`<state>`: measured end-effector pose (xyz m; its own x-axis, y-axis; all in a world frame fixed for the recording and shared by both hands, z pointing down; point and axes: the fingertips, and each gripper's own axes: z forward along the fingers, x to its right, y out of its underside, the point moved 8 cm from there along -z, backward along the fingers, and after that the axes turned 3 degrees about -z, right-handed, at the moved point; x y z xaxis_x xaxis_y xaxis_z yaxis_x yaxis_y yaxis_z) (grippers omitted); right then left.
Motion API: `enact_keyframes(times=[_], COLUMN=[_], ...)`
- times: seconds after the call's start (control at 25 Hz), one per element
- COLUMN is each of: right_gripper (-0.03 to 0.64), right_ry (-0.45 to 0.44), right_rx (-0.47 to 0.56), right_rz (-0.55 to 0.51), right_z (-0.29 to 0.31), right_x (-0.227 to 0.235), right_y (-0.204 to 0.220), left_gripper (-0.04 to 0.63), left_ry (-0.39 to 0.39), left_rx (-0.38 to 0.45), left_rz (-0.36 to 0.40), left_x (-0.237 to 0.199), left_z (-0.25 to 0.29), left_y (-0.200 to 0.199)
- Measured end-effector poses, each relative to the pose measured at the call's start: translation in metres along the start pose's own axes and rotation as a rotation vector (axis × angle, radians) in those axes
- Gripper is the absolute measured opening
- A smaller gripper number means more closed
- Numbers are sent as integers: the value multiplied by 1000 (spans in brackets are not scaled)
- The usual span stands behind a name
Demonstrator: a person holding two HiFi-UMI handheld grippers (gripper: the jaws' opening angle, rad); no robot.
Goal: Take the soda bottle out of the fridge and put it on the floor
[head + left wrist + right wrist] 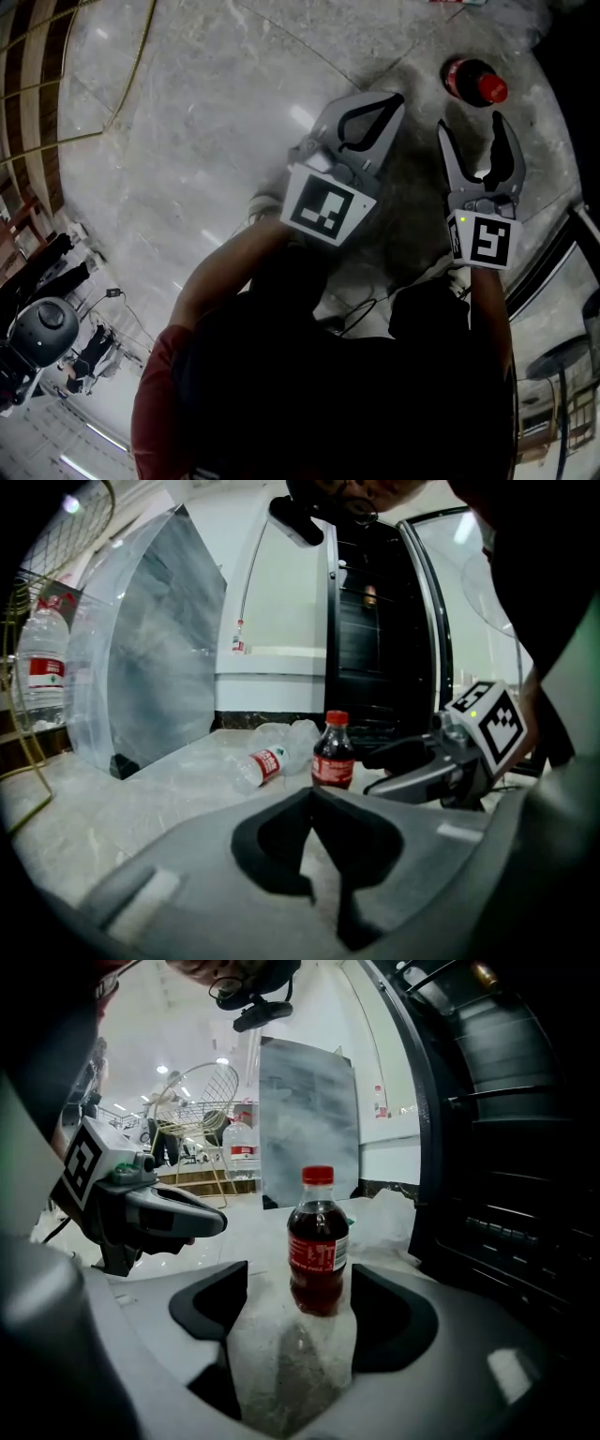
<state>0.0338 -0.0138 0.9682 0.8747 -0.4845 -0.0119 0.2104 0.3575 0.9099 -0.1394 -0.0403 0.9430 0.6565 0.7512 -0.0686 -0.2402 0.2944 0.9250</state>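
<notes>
Right gripper (470,131) over marble floor (206,141)

soda bottle (317,1241) on floor (187,141) | ahead of right gripper (470,127) | fridge (506,1147) beside

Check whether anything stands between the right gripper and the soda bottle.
Nothing visible does. The soda bottle stands upright on the floor, just beyond the right gripper's open fingers, with only bare floor between them. The left gripper, shut, is off to the side.

Polished, veined stone floor (187,141) carries a glossy plastic soda bottle (317,1251).
</notes>
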Motion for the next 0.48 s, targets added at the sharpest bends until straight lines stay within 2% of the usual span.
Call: enact_keyframes(times=[0.48], right_gripper=[330], right_ry=[23], right_rx=[1], right_rz=[-7], right_z=[-3], right_x=[3], right_y=[-1], left_gripper=[0], left_ry=[9], left_rx=[5], left_rz=[10], left_x=[4], left_z=[-1], left_y=[-2])
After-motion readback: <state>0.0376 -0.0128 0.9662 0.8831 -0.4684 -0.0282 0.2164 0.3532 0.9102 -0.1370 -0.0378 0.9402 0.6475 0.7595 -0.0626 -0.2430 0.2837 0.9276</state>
